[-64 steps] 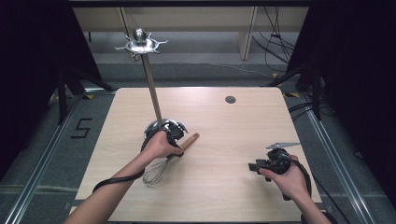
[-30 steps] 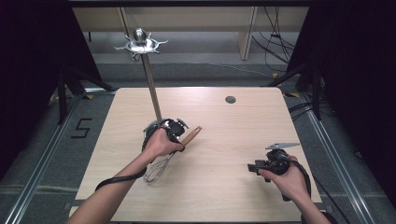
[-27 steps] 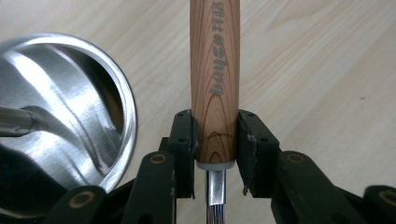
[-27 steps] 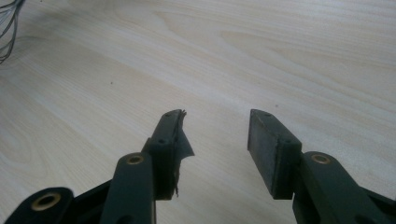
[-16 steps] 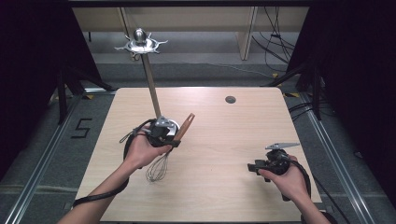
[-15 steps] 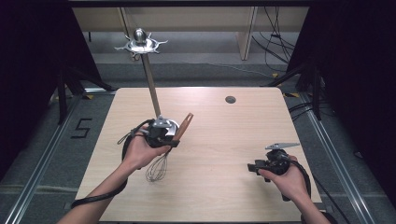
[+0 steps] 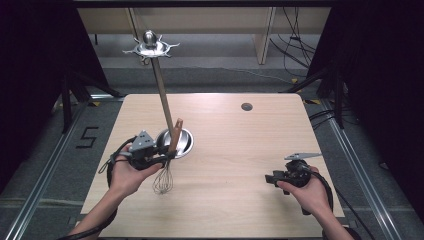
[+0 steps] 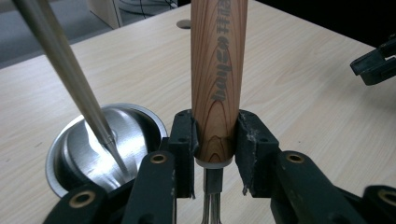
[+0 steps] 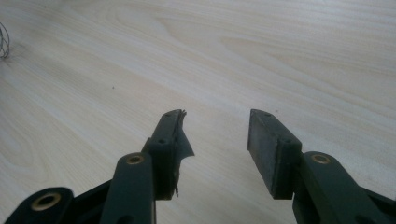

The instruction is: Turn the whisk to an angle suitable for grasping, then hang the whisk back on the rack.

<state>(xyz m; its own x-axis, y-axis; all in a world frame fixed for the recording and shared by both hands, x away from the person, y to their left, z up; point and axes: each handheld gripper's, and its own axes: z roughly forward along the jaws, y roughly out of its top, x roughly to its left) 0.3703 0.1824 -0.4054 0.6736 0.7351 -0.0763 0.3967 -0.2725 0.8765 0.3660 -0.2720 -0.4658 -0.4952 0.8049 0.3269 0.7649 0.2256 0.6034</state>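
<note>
A whisk (image 7: 170, 155) with a wooden handle (image 8: 215, 70) and a wire head (image 7: 163, 183) is held upright, lifted off the table. My left gripper (image 8: 215, 140) is shut on the lower end of that handle, its pads pressing both sides. The handle's top stands beside the metal pole (image 7: 162, 92) of a utensil stand, whose round steel base (image 7: 179, 142) sits right behind the whisk. A star-shaped hook ring (image 7: 150, 47) crowns the pole. My right gripper (image 9: 215, 135) rests near the table's front right, open, with only bare wood between its fingers.
The light wooden table (image 7: 240, 150) has a small dark round hole (image 7: 246, 106) near its far edge. Cables trail from both grippers. Dark floor and metal rails border the table on both sides.
My left hand has swung the whisk from slanting to nearly upright and carried it left toward the stand's base, rising a little. The right hand has stayed where it was.
</note>
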